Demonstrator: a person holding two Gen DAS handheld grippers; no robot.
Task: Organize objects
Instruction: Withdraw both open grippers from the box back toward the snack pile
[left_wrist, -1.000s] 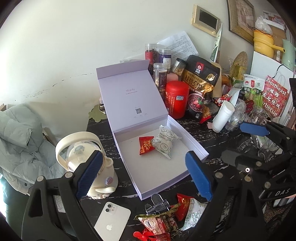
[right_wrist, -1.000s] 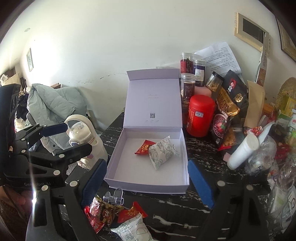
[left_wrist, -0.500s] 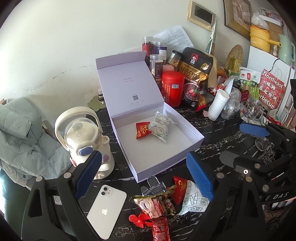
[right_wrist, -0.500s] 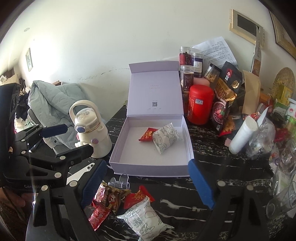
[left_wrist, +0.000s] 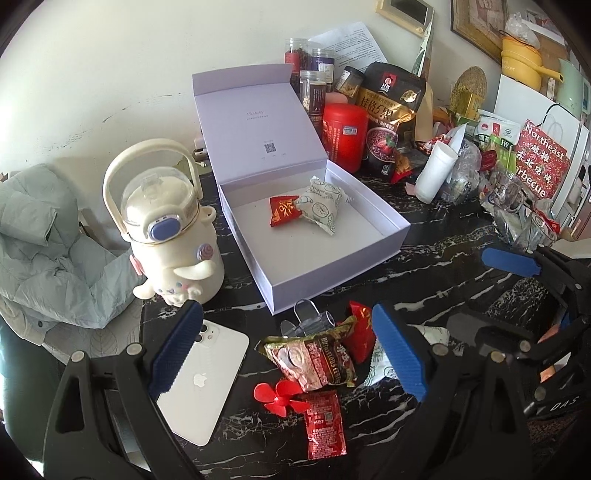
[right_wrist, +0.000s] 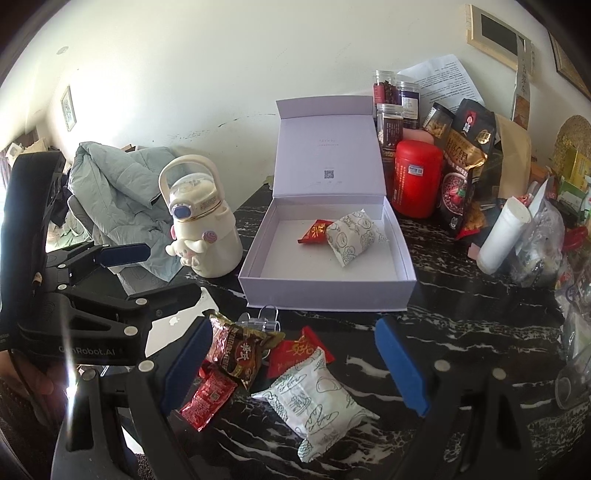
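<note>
Left wrist view: left hand-held gripper (left_wrist: 286, 349) hangs released over the brown snack packet (left_wrist: 314, 360), white phone (left_wrist: 201, 380) beside its left finger. Right hand-held gripper (right_wrist: 293, 363), also released, brackets the white printed packet (right_wrist: 314, 402). Risk: overlapping wrappers lift together, or a finger snags the phone before reaching the lavender box (right_wrist: 328, 291).

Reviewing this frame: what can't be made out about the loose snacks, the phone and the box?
- White phone: right wrist view, mostly behind the left tongs; left wrist view, one corner behind a blue pad.
- White patterned packet: left wrist view, largely behind the other blue pad.
- Box lid print: too small to read in either view.
</note>
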